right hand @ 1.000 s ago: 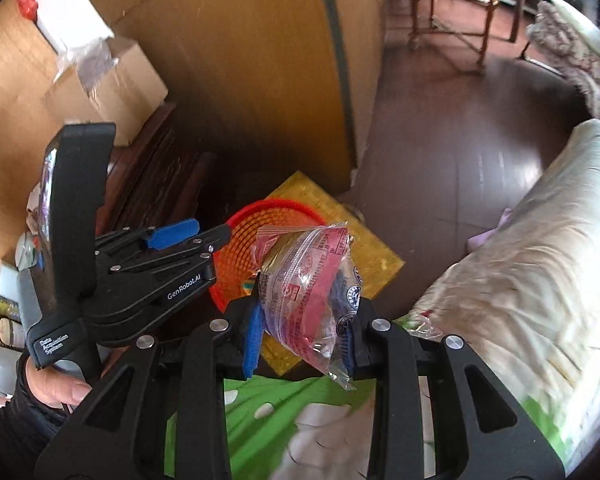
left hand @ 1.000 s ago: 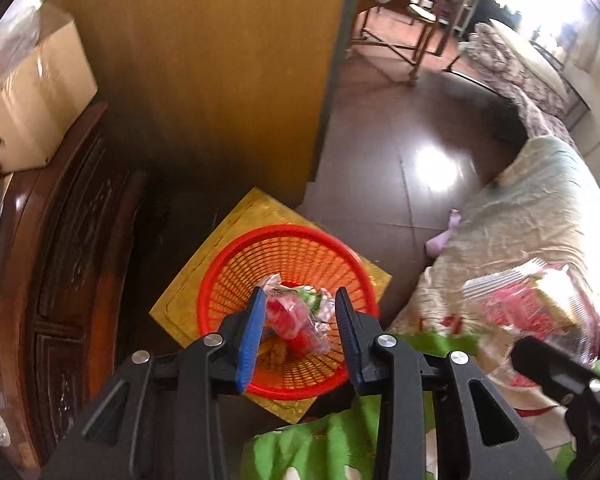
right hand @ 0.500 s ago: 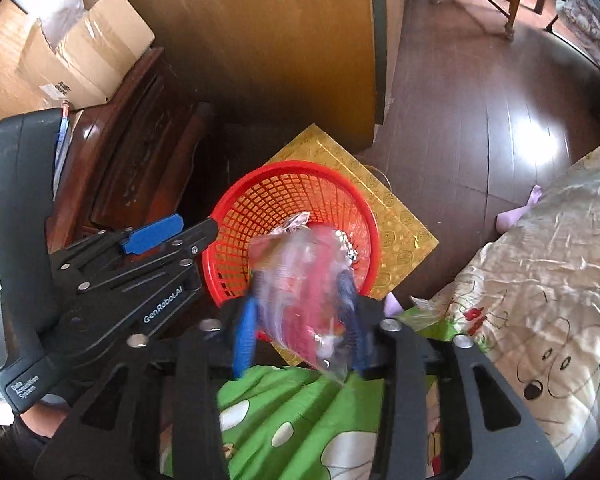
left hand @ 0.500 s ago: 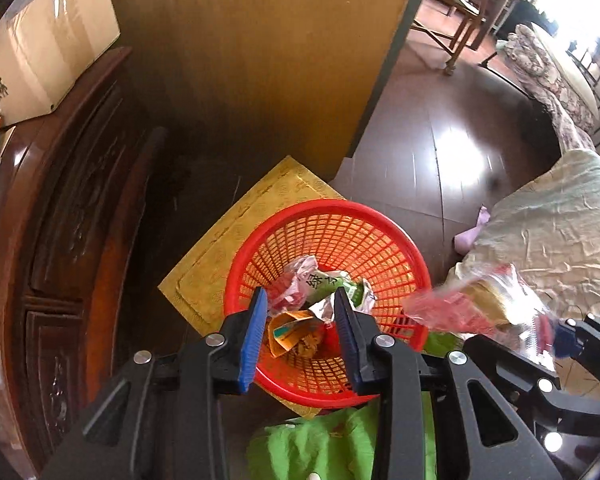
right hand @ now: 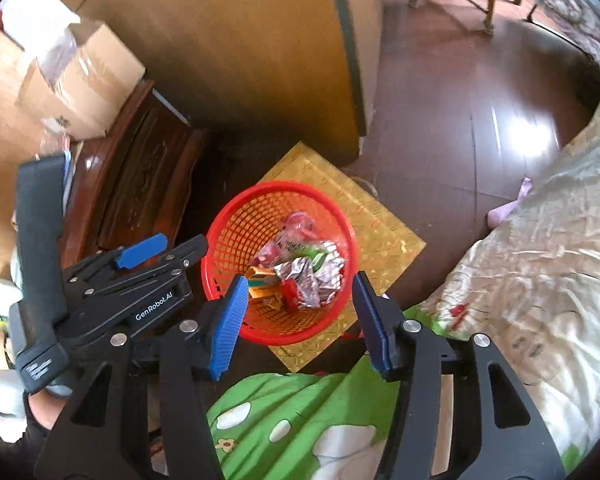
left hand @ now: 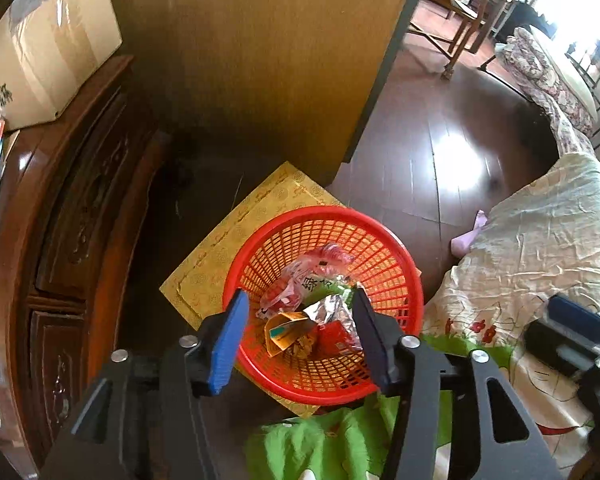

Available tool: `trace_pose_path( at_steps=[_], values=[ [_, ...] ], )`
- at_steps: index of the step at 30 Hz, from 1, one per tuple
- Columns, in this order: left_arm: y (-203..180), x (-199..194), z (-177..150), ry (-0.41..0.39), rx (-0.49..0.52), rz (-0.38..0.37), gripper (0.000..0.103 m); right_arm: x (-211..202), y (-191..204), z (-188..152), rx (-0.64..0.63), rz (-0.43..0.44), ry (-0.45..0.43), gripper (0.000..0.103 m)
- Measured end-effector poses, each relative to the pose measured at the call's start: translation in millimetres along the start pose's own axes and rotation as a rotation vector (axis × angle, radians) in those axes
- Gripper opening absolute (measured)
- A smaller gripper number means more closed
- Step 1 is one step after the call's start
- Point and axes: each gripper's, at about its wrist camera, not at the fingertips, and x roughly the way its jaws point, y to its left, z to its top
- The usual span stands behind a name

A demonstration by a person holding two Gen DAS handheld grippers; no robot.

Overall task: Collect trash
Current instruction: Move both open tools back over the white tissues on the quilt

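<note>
Dark wooden floor point(right hand: 440, 128) carries the red basket point(right hand: 220, 240), where the clear snack bag point(right hand: 296, 228) the right gripper point(right hand: 298, 316) held a second ago now lies, both grippers, including the left gripper point(left hand: 298, 336), gaping empty, so another pickup follows.

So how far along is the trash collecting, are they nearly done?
Several wrappers already lie in the red basket on the floor. Nothing is in hand: the right gripper and the left gripper both hang open and empty above it. What is left cannot be told from here; no loose trash shows on the floor or the bedding.
</note>
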Motion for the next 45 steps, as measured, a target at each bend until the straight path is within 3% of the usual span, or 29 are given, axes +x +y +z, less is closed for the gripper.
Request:
trace_pose_path(
  at_steps=[5, 13, 27, 35, 40, 45],
  values=[
    [-27, -12, -2, -0.015, 0.057, -0.011, 0.065, -45, -42, -7, 0.083, -0.007, -0.096, 0.061],
    [-100, -45, -9, -0.066, 0.182, -0.043, 0.089, -114, -123, -41, 0.208, -0.092, -0.237, 0.068],
    [-272, -72, -42, -0.105, 0.437, -0.122, 0.092, -188, -292, -136, 0.574, -0.266, -0.412, 0.069],
    [-358, -75, -50, -0.119, 0.528, -0.150, 0.092, -219, -377, -178, 0.799, -0.348, -0.504, 0.069],
    [-409, -74, -56, -0.117, 0.579, -0.170, 0.092, -227, -415, -192, 0.893, -0.417, -0.511, 0.068],
    [-456, -76, -59, -0.127, 0.648, -0.183, 0.092, -221, -439, -187, 0.887, -0.464, -0.480, 0.058]
  ],
)
